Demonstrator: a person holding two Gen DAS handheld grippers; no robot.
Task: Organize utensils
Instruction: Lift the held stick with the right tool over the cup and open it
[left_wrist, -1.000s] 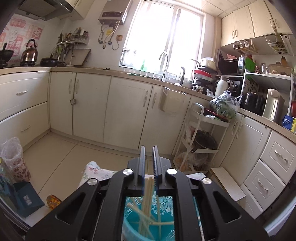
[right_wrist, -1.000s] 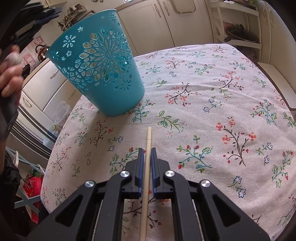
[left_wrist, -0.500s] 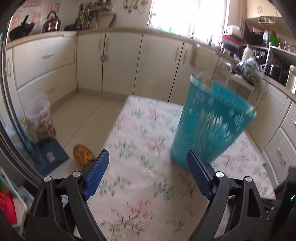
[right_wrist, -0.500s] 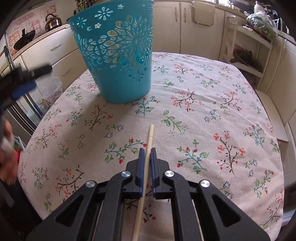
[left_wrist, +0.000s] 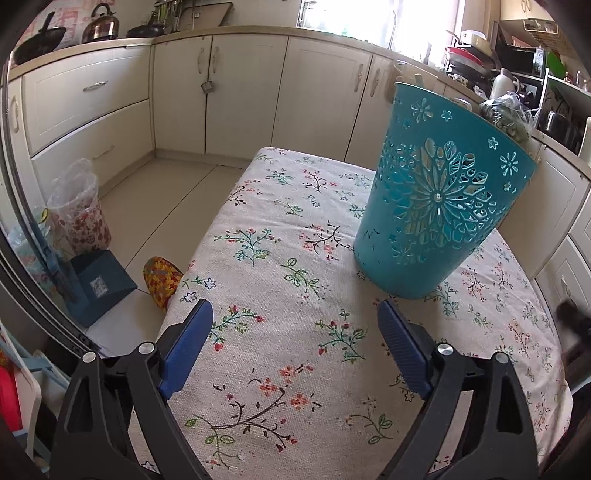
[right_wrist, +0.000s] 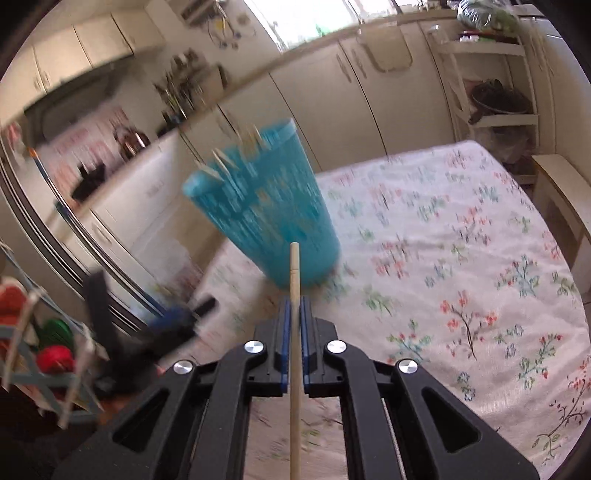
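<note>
The left tongs (left_wrist: 295, 347) stand at the bottom of the left wrist view with their blue pads (left_wrist: 188, 341) far apart and still spreading; nothing lies between them but the floral cloth of the surface (left_wrist: 280, 288). The teal basket (left_wrist: 439, 195) stands upright on that cloth at right of centre in this view, ahead of and to the right of the spread pads and apart from them. Its wall carries a cut-out flower pattern. The right tongs (right_wrist: 294, 306) are clenched on a single wooden chopstick (right_wrist: 294, 266), which runs straight up the middle of the right wrist view from the bottom edge. Its tip projects past the pads and shows against the lower wall of the basket (right_wrist: 266, 214) at centre frame. That view is blurred; pale chopstick ends (right_wrist: 221, 162) can be made out rising above the basket rim, their number not readable. The left tongs appear there as a dark blurred shape (right_wrist: 173, 325) at lower left, beside the basket. The cloth elsewhere on the surface (right_wrist: 461, 258) carries no other utensil that can be seen.
</note>
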